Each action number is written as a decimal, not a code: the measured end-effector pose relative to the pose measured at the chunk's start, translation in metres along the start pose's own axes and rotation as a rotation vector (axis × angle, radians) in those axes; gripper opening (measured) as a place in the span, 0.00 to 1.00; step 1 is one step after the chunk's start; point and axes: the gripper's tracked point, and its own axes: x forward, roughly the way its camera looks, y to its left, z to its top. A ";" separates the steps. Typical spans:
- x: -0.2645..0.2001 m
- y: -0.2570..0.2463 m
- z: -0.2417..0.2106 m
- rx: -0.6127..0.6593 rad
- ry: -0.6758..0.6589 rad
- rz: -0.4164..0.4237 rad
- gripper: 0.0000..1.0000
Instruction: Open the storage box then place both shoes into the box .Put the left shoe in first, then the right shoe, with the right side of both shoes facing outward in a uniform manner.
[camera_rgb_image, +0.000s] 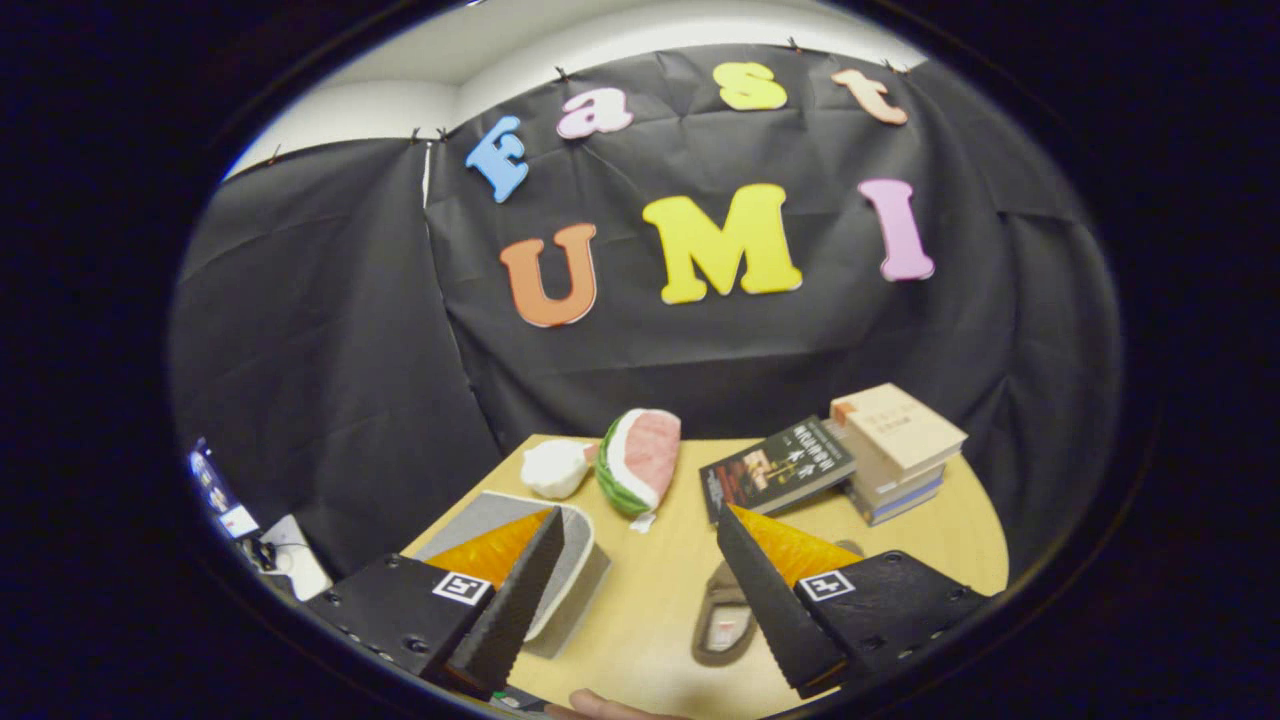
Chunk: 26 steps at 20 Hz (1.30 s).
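The grey storage box with rounded white-rimmed lid (560, 570) sits on the pale wooden table (660, 600), partly behind your left finger. The brownish slip-on shoe (722, 620) lies between the fingers of your gripper (640, 590), jaws wide apart, holding nothing. It is probably light and soft; grip its side wall.

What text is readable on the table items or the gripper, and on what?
Nothing quotable.
Dark book: cover print too small to read.
Tan book atop the stack: cover print blurred.
Shoe: insole patch blurred.
Gripper, open above the table with nothing between its fingers: a square code marker on each side, no words.
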 end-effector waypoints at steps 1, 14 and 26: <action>0.015 0.007 -0.011 0.021 0.045 0.018 0.96; 0.131 0.058 -0.124 0.272 0.423 0.181 0.96; 0.155 0.077 -0.150 0.463 0.565 0.329 0.80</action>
